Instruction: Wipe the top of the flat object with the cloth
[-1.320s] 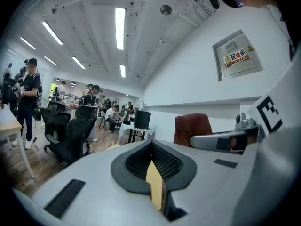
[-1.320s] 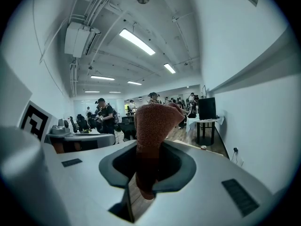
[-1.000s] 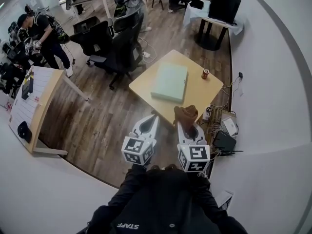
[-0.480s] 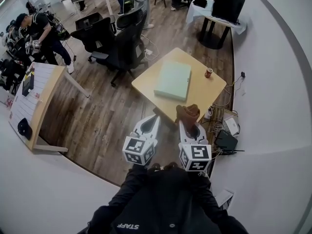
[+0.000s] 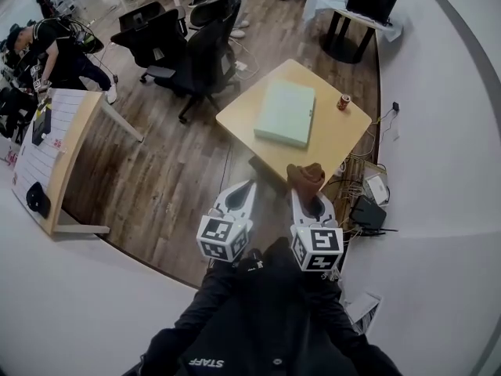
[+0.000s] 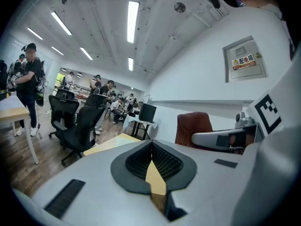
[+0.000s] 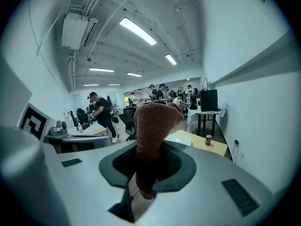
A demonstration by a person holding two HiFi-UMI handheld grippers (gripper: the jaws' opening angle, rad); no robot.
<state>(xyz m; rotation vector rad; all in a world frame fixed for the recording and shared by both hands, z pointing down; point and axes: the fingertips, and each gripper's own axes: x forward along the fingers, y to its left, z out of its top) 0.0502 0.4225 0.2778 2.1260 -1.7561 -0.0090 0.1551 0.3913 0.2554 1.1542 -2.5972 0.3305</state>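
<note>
Your right gripper (image 5: pixel 306 197) clamps the brown cloth (image 5: pixel 305 175); your left gripper (image 5: pixel 247 186) is closed and empty, both well apart from the green flat object (image 5: pixel 286 114).

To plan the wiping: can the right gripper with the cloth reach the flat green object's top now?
Probably not yet: the right gripper, shut on the cloth, is short of the table; the flat green object lies beyond, uncovered.

The cloth (image 7: pixel 155 121) looks coarse-knit and matt, the table (image 5: pixel 337 139) smooth pale wood, the floor (image 5: pixel 172 171) grained planks
</note>
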